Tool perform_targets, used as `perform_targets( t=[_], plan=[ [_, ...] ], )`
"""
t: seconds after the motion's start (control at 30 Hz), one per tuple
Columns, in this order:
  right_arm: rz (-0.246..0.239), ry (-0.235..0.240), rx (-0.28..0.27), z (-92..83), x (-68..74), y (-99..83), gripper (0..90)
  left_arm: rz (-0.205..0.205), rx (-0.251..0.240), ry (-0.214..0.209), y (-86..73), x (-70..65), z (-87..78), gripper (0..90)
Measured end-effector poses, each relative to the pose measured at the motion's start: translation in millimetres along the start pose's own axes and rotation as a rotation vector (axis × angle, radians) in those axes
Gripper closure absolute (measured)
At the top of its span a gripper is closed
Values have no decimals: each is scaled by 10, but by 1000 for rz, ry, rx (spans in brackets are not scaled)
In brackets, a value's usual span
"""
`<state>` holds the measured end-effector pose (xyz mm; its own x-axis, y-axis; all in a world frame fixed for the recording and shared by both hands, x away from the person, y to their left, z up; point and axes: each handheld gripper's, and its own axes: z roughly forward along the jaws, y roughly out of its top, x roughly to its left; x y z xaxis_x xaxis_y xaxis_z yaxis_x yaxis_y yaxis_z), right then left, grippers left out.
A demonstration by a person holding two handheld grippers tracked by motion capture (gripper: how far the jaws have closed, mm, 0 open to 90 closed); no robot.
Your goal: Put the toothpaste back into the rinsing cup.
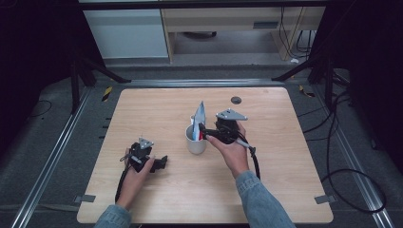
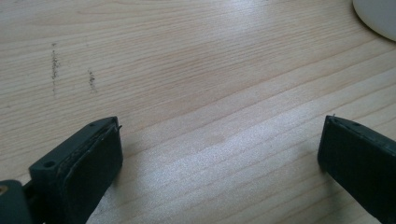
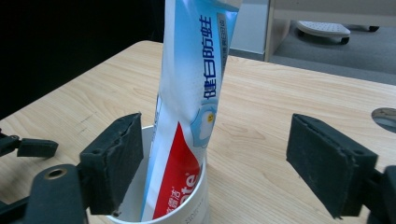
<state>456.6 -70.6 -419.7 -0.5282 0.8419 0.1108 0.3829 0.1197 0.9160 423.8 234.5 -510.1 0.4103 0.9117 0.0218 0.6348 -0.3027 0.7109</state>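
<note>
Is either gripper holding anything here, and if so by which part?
Nothing is held. The right gripper stands open around the toothpaste tube in the white cup; the left gripper is open over bare table.

White cup (image 1: 195, 142); toothpaste tube (image 3: 187, 112) blue fading to white, red base, blue lettering; pale wood-grain surface (image 1: 142, 109); black grippers.
</note>
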Motion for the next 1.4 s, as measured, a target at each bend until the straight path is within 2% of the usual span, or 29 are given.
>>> perform_targets(
  t=[0.33,0.83,1.13,1.4],
  plan=[
    [-66,-48,23,-66,-15,93,125,0,0,0,0,0,0,0],
    [-73,-59,43,-213,-128,210,83,0,0,0,0,0,0,0],
    [-61,-76,54,-299,-264,233,71,0,0,0,0,0,0,0],
    [-80,-120,91,-449,-512,202,66,0,0,0,0,0,0,0]
  ],
)
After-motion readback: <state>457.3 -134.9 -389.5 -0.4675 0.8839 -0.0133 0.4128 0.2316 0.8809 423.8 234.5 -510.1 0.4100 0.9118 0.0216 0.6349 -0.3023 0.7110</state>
